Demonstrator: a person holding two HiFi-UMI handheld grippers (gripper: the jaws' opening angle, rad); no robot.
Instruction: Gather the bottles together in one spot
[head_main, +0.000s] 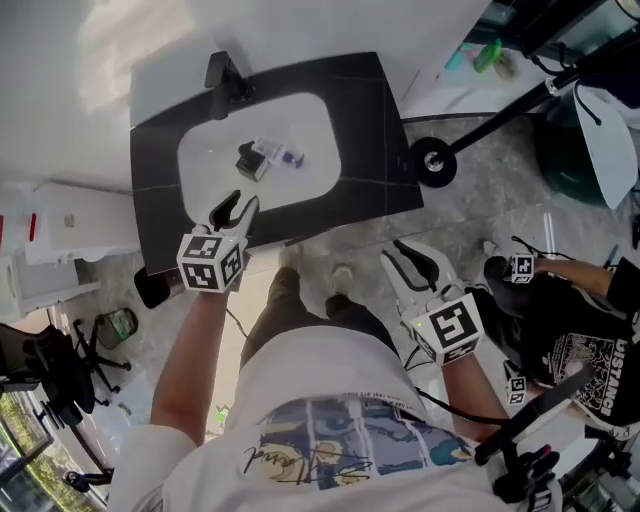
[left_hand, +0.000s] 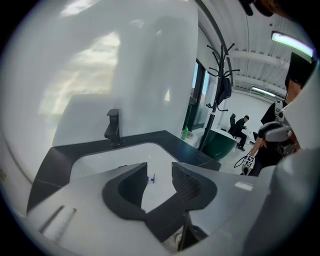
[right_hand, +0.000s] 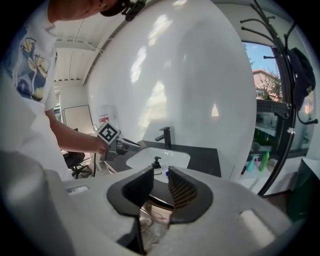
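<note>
Two small bottles lie close together in the white basin (head_main: 205, 150): a dark pump bottle (head_main: 248, 160) and a clear bottle with a blue cap (head_main: 282, 155). My left gripper (head_main: 237, 208) hovers over the basin's near rim, a little short of the bottles, open and with nothing in it. In the left gripper view my left gripper (left_hand: 159, 170) frames a small blue piece (left_hand: 151, 178) on the basin floor. My right gripper (head_main: 412, 258) hangs open and empty over the floor, in front of the counter. From my right gripper (right_hand: 160, 175) the pump bottle (right_hand: 157, 163) shows upright in the basin.
The basin is set in a black counter (head_main: 375, 120) with a black faucet (head_main: 222, 72) at the back. A wheeled black coat stand (head_main: 433, 160) is at the counter's right. A green bottle (head_main: 487, 54) sits far right. A seated person (head_main: 580, 330) is at right, an office chair (head_main: 60, 375) at left.
</note>
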